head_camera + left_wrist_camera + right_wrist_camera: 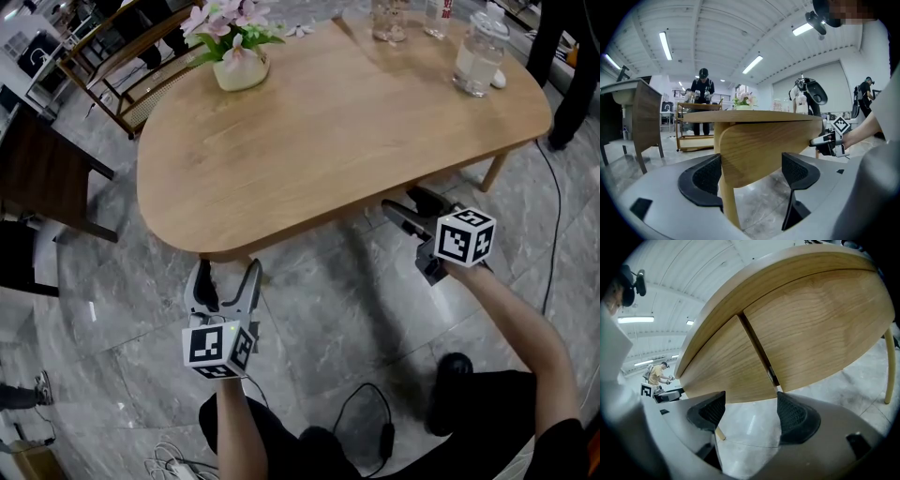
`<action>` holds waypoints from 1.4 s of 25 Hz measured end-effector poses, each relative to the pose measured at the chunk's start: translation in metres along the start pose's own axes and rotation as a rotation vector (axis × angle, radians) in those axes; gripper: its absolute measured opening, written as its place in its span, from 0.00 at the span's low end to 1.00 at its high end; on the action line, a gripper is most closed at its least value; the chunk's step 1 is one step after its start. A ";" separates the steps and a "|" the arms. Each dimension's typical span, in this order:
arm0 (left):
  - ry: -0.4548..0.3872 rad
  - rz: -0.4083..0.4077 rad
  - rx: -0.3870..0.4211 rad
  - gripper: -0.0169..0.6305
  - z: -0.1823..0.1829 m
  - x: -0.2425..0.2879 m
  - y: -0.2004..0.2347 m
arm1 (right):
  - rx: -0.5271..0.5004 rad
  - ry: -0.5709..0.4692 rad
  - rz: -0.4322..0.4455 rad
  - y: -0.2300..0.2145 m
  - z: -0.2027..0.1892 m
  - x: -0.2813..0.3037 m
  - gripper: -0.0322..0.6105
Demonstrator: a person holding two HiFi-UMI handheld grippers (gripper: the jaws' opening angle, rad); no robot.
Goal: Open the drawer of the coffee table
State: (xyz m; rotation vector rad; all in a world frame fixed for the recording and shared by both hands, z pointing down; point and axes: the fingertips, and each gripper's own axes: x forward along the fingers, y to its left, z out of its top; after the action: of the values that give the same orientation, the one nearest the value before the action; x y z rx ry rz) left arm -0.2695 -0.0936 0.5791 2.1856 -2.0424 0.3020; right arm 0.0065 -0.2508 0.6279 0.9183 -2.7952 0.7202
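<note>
The oval wooden coffee table [337,131] fills the upper head view. Under its top, a curved wooden front [811,333] is split by a dark seam [757,350] into two panels; I cannot tell which is the drawer. My right gripper [403,202] is open at the table's front right edge, and in the right gripper view its gripper [752,416] points just below the seam, touching nothing. My left gripper [228,272] is open near the front left leg. In the left gripper view the front's rounded end [759,154] shows between the gripper [750,176] and its pads, untouched.
On the tabletop stand a flower pot [239,58], a glass jar [481,56] and glasses [389,19]. A wooden bench [122,66] and a dark cabinet [37,178] stand at the left. A cable [361,412] lies on the marble floor. A person's legs [572,75] stand at right.
</note>
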 end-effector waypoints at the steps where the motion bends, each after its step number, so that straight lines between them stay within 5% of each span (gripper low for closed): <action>1: 0.000 0.000 -0.001 0.64 0.000 0.000 0.000 | -0.009 0.005 -0.001 0.000 -0.001 -0.001 0.50; 35: 0.102 0.029 0.020 0.64 -0.027 -0.098 -0.062 | -0.179 0.187 0.011 0.037 -0.062 -0.102 0.50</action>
State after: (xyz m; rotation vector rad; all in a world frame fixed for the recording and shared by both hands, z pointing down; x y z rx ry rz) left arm -0.2149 0.0122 0.5850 2.1073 -2.0272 0.4298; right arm 0.0646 -0.1414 0.6427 0.7621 -2.6497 0.5171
